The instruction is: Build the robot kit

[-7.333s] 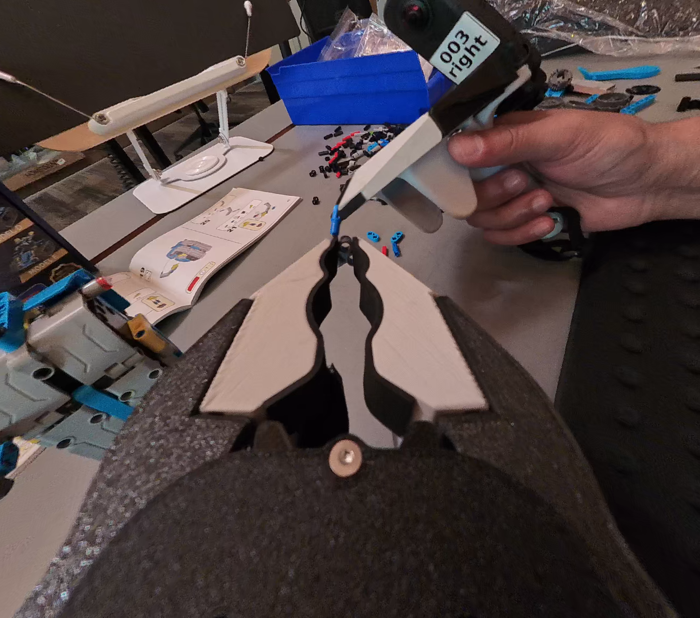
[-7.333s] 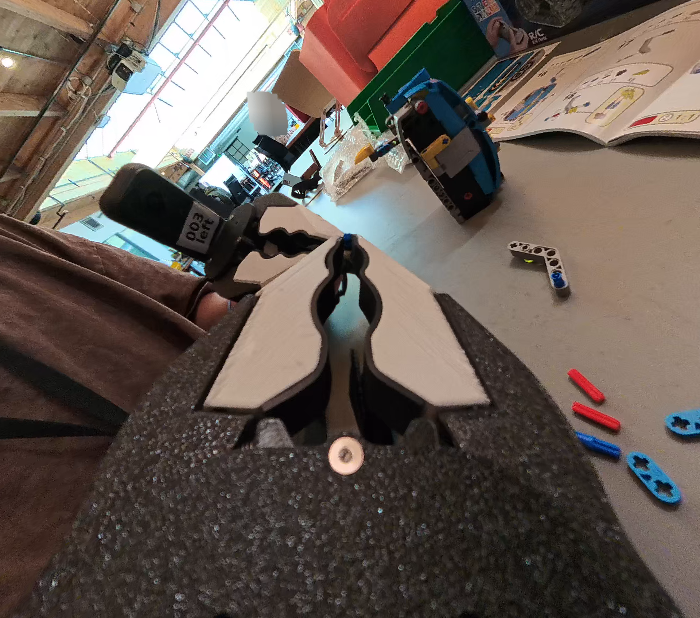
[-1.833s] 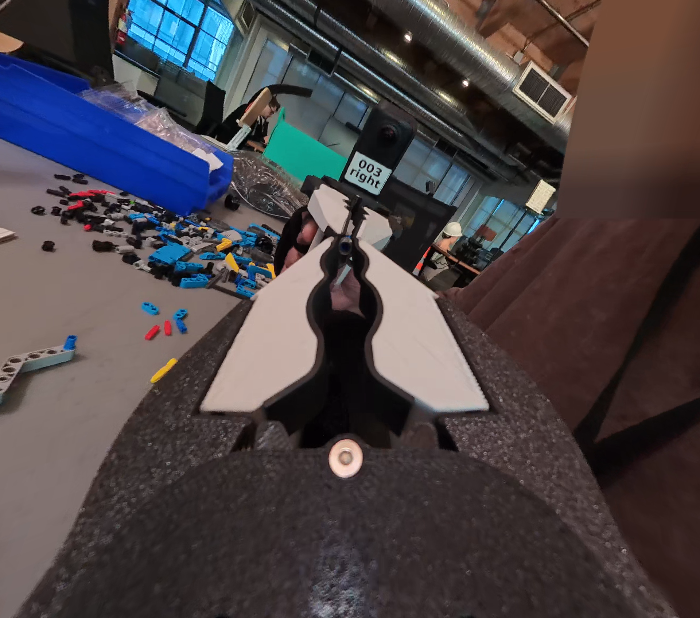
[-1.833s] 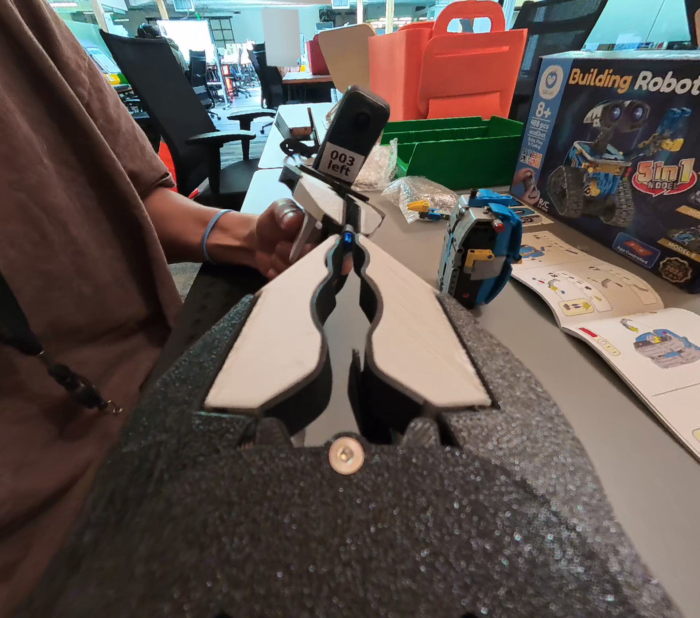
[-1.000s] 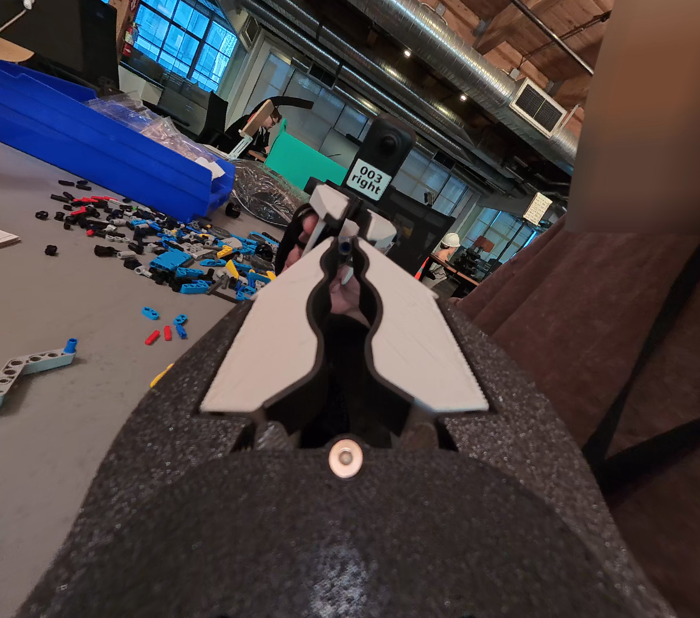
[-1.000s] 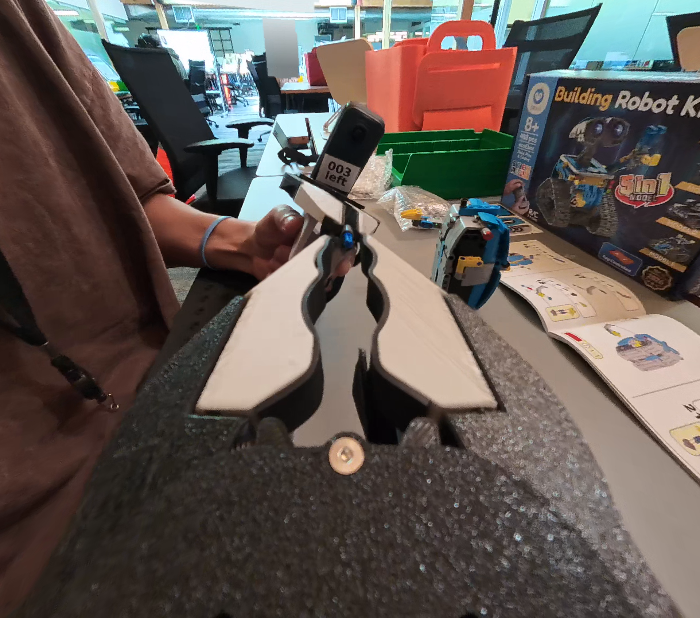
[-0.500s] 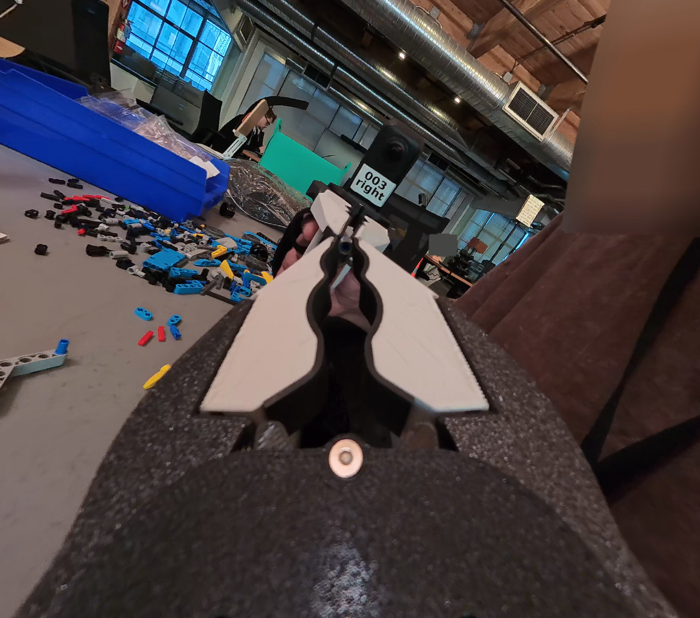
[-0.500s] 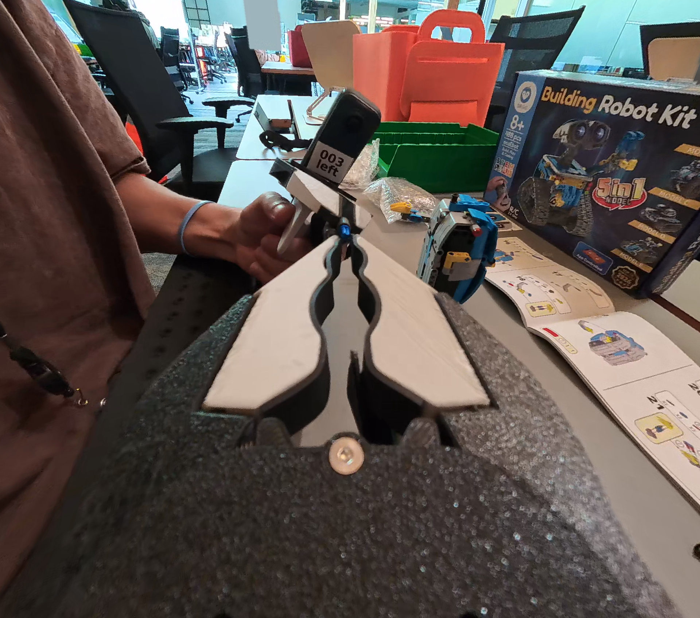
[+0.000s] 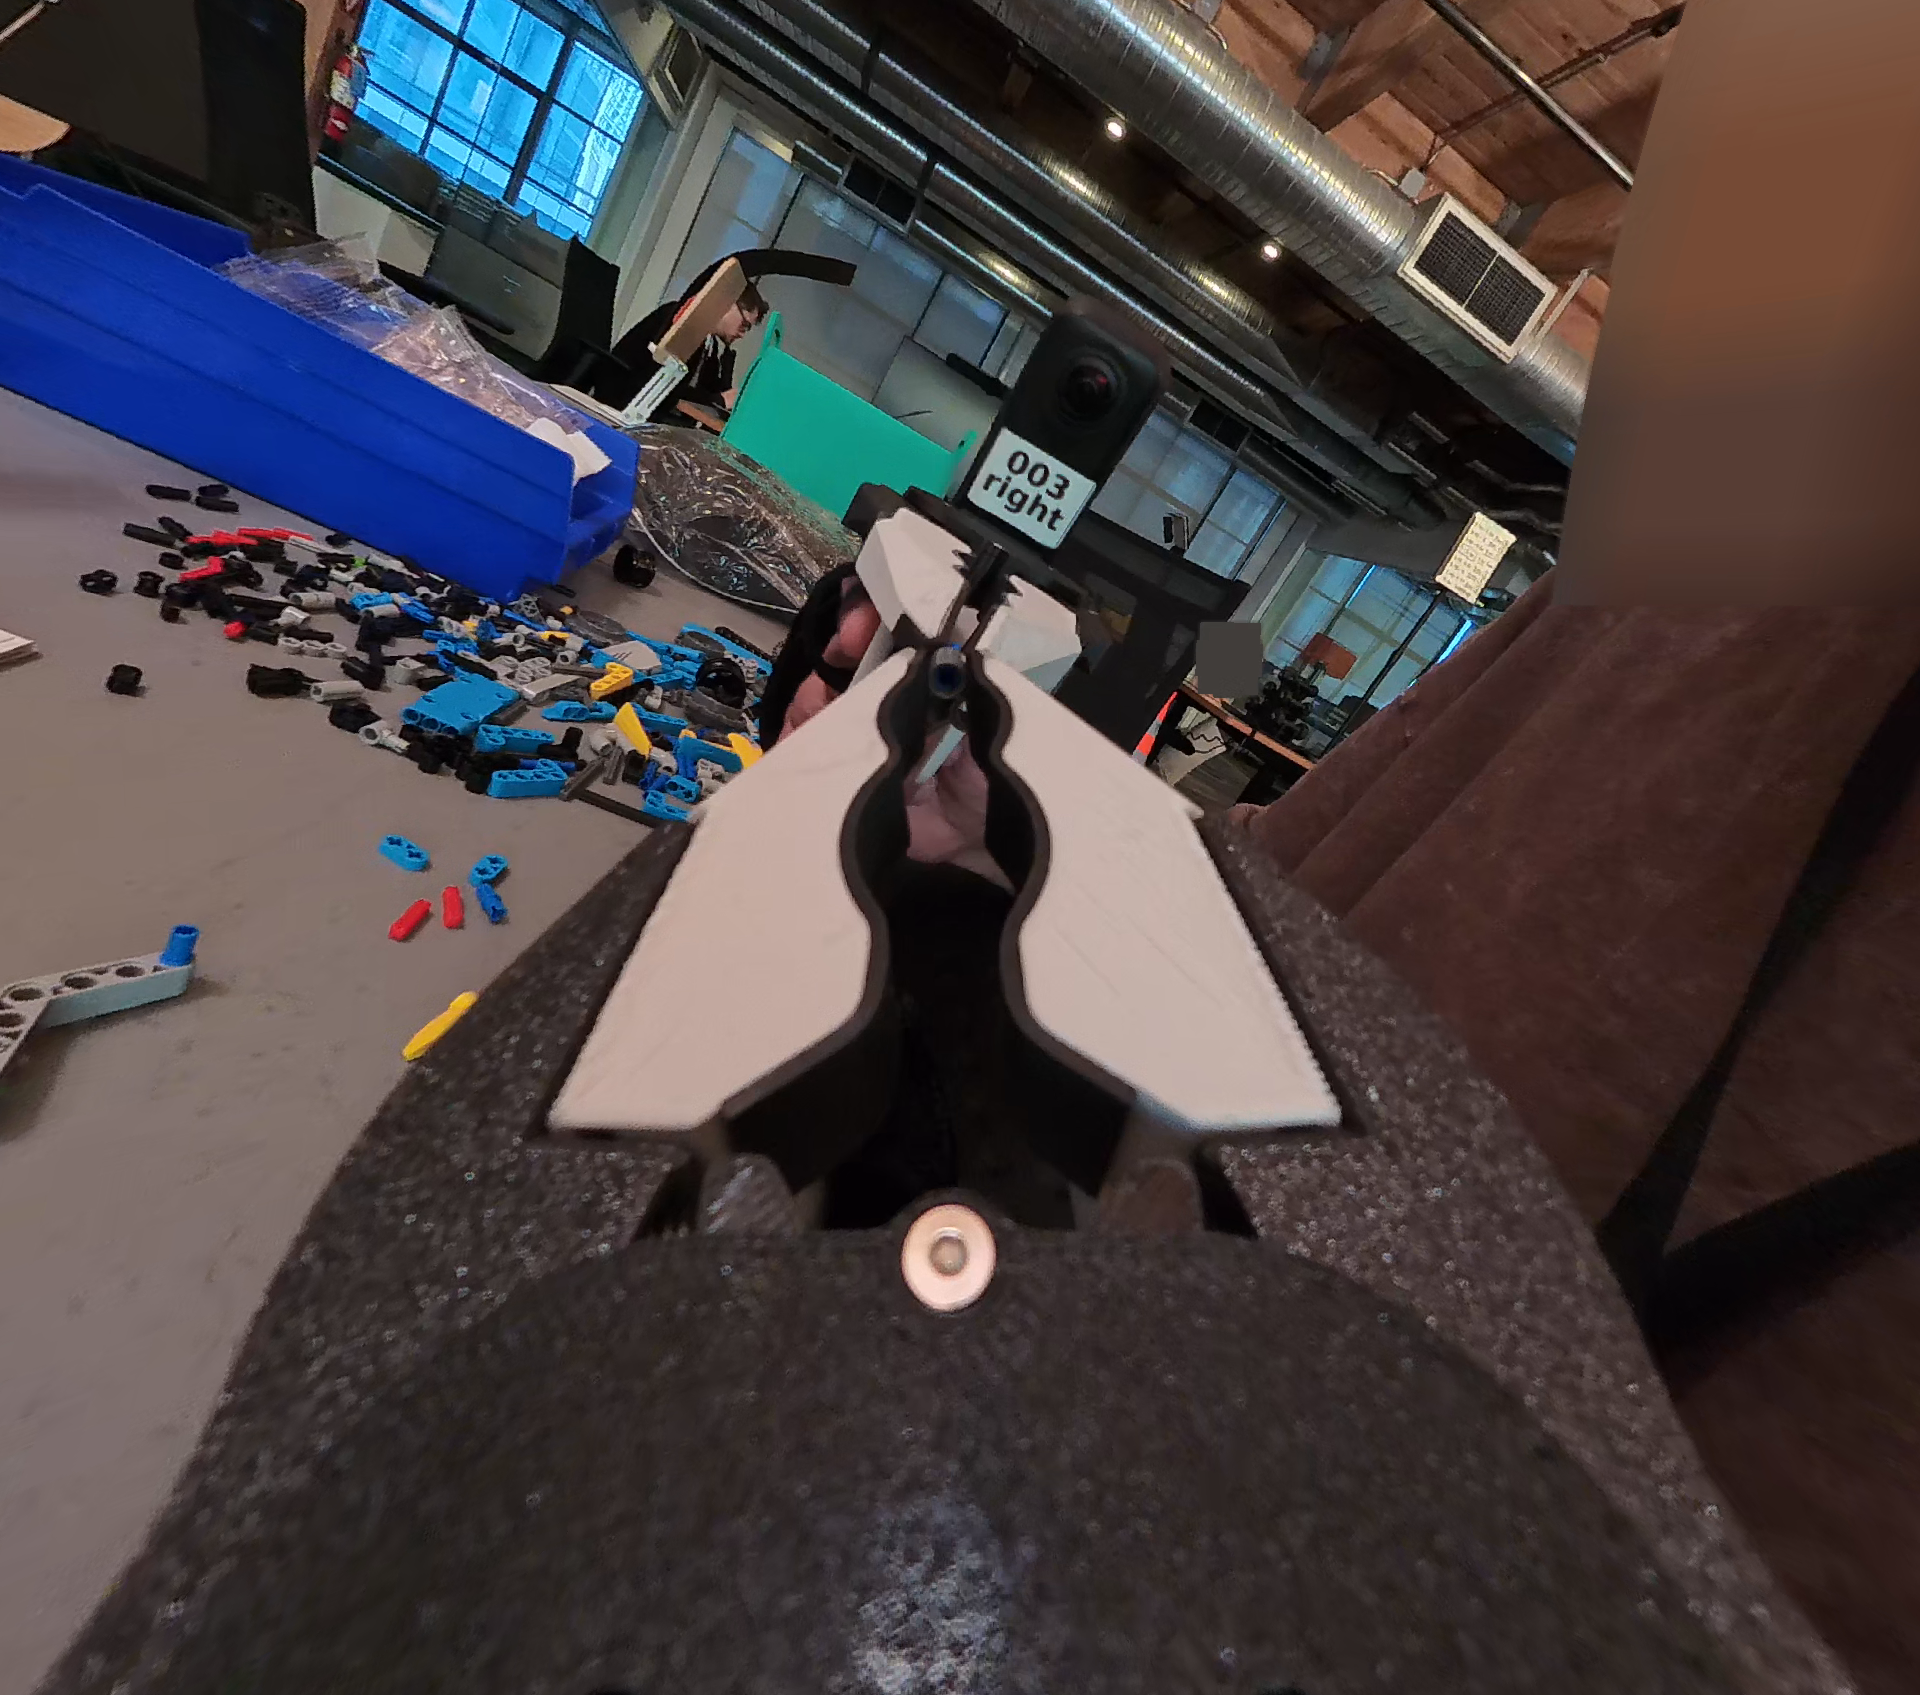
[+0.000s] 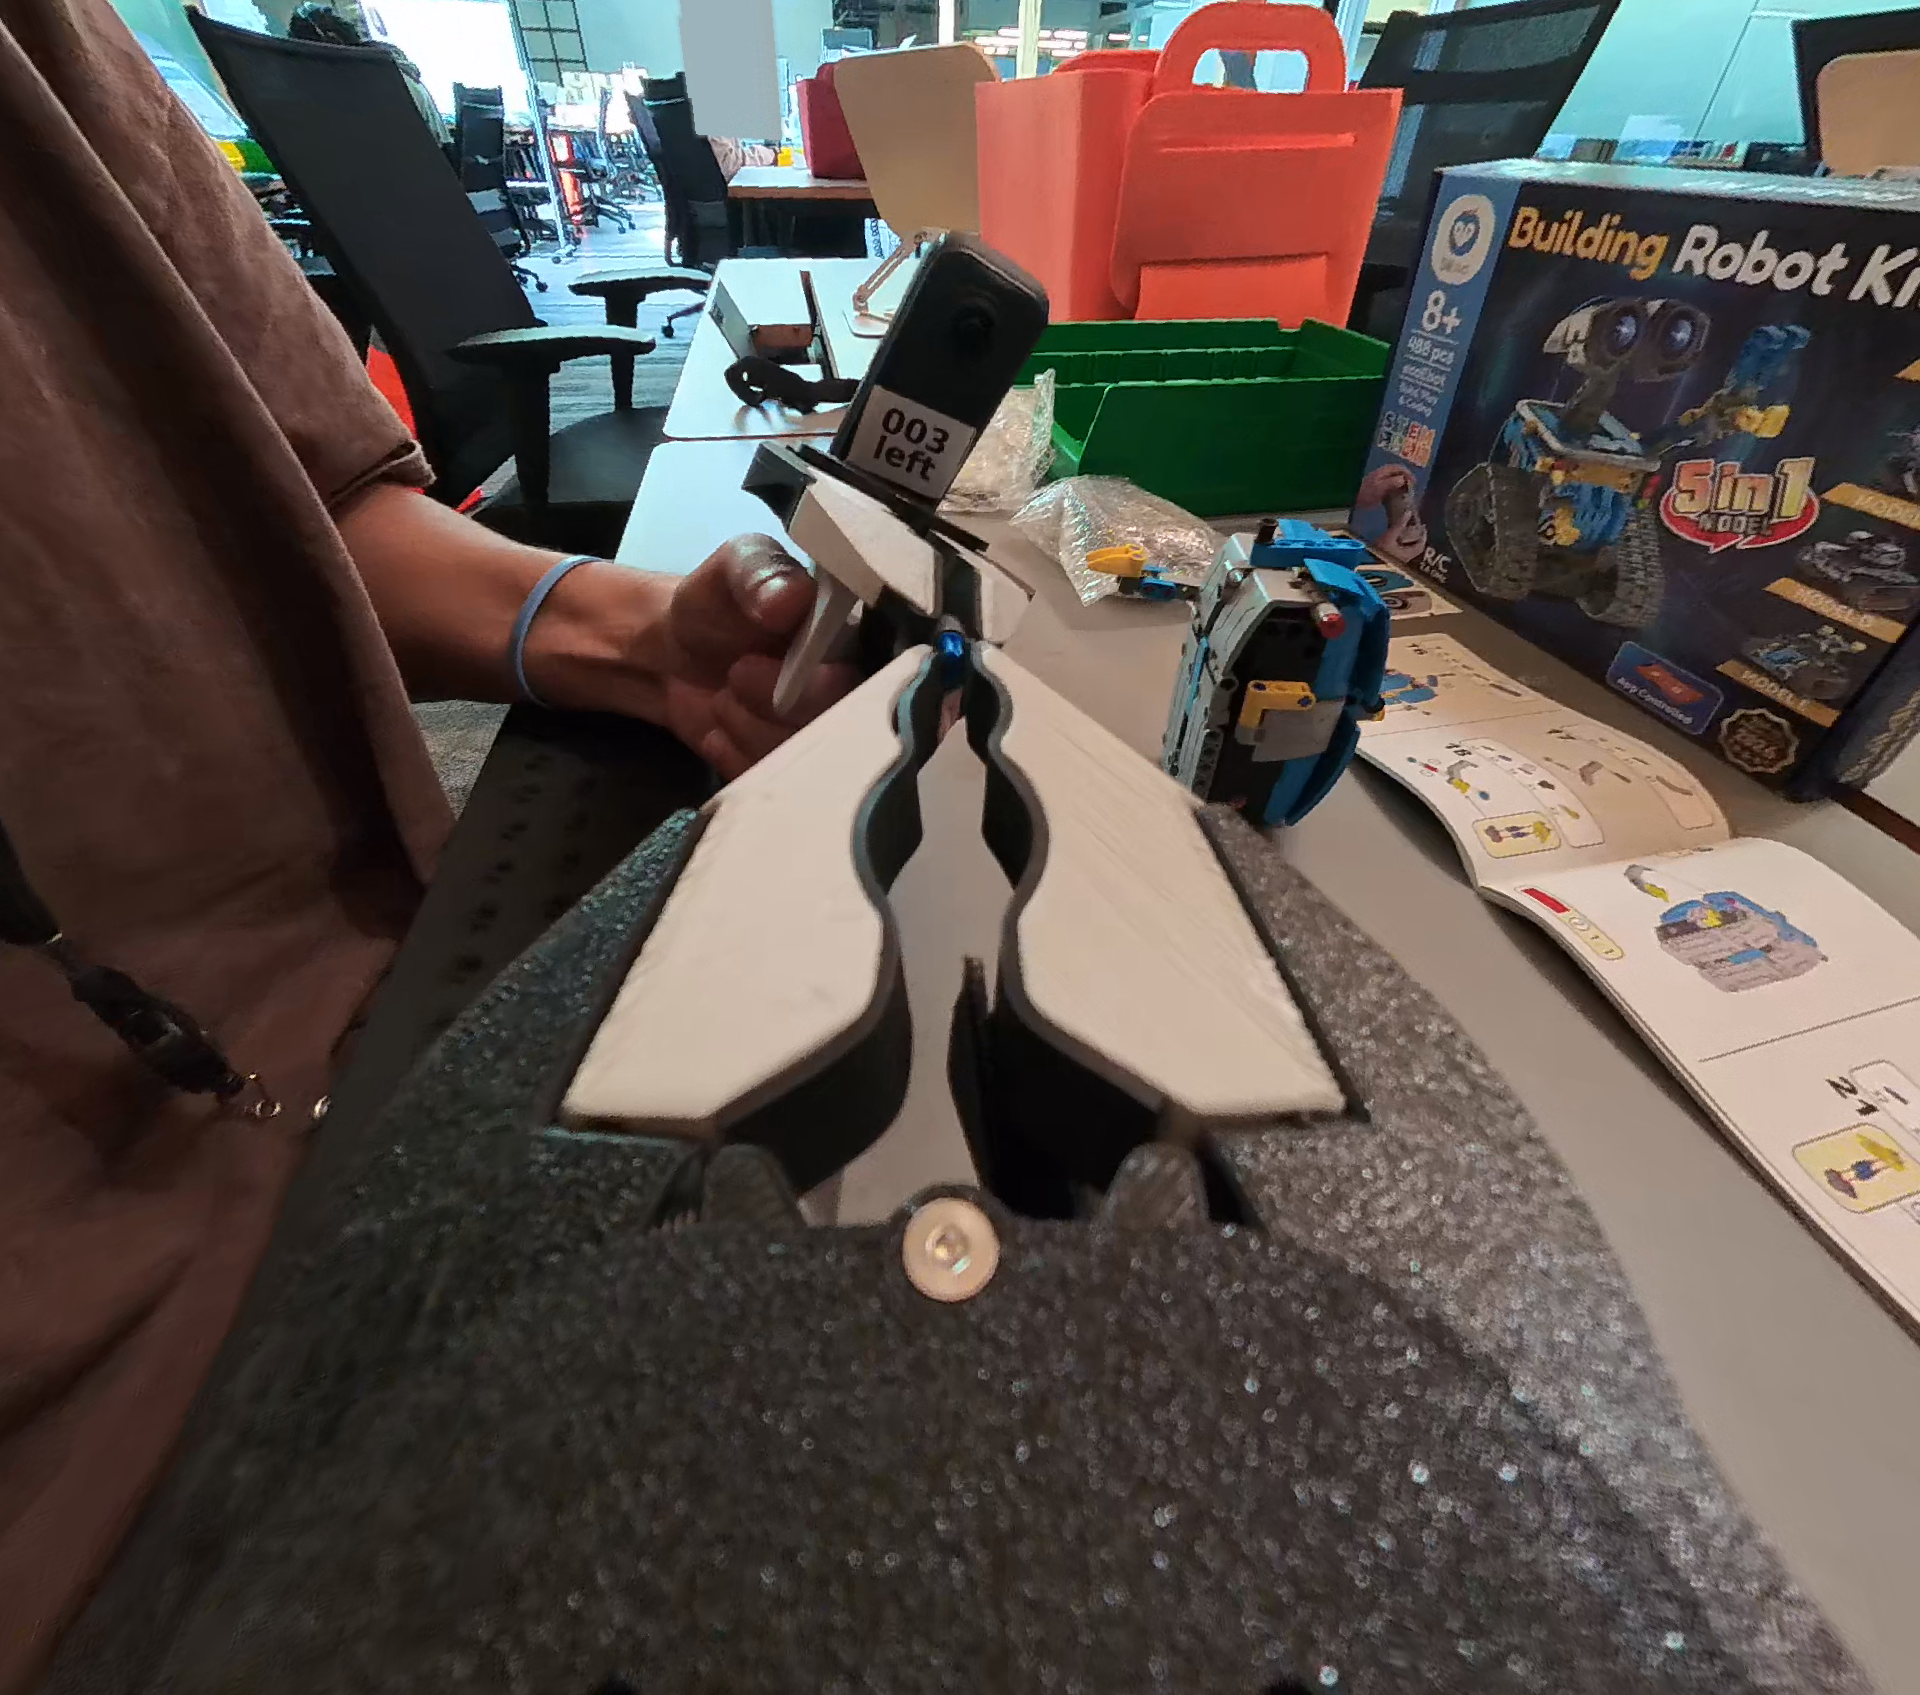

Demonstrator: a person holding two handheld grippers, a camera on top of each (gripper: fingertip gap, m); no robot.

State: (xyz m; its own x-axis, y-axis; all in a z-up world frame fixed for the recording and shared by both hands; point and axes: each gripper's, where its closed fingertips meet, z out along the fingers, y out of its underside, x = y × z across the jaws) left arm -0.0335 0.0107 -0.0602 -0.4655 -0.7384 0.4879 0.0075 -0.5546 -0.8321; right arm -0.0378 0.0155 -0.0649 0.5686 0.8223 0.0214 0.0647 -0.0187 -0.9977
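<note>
Both grippers are held up above the table and face each other tip to tip. My right gripper is shut on a small blue pin. My left gripper is shut on a small dark piece, and the pin's blue end shows right at its tips. In the left wrist view the right gripper is straight ahead, held by a hand. In the right wrist view the left gripper is ahead, held by a hand. The tips touch at the pin.
A blue bin, a pile of loose parts, a grey angled beam and a yellow pin lie on the grey table. A part-built blue-grey model, open booklet, kit box and green bin are at the right. From either gripper's tips it is about 15 cm to the part-built blue-grey model.
Seven seconds ago the grippers met low over the table; now they are raised in front of the person. Over the last second they have stayed tip to tip with only small shifts.
</note>
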